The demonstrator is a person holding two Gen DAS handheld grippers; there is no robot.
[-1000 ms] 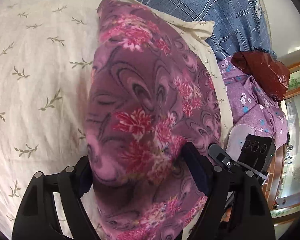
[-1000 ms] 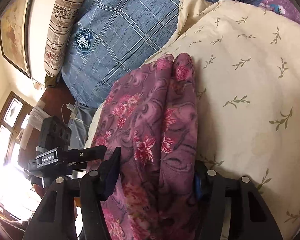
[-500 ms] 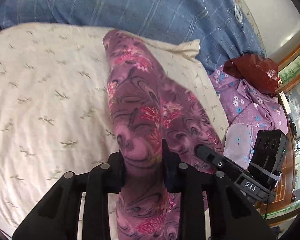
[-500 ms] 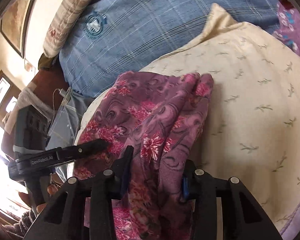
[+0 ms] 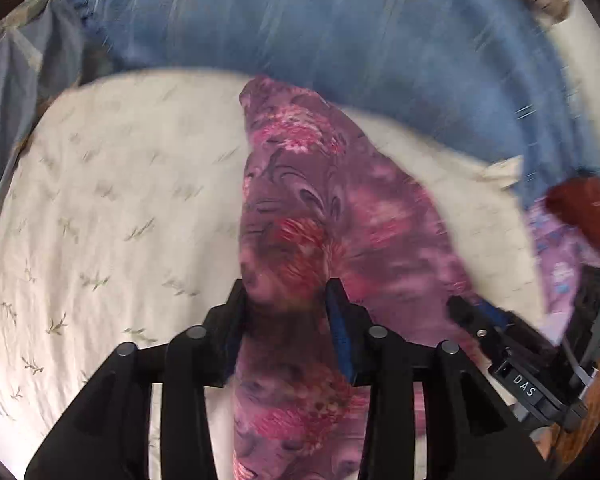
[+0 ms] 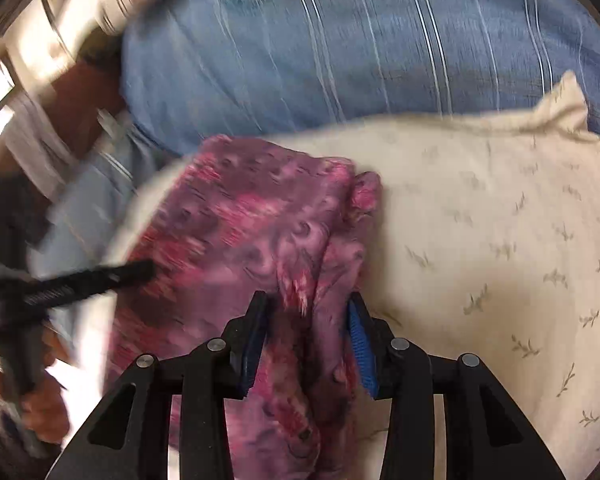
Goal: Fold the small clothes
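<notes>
Right now both tools clamp the purple floral garment [image 5: 320, 208]: the left tool [image 5: 286, 292] and the right tool [image 6: 308, 304] each pinch a bunched handful, the cloth draped over the cream pillow [image 5: 112, 216]. Since each grip looks to hold gathered layers rather than a clean edge, a layer may slip free and skew the fold, or the soft pillow may shift underneath.

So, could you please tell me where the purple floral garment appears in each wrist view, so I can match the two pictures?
Left wrist: the purple floral garment runs up the centre from between the left gripper fingers.
Right wrist: the garment sits centre-left, clamped in the right gripper.
Shared landmark: the cream leaf-print pillow beneath it, left of the garment in the left view, right of it in the right view.
</notes>
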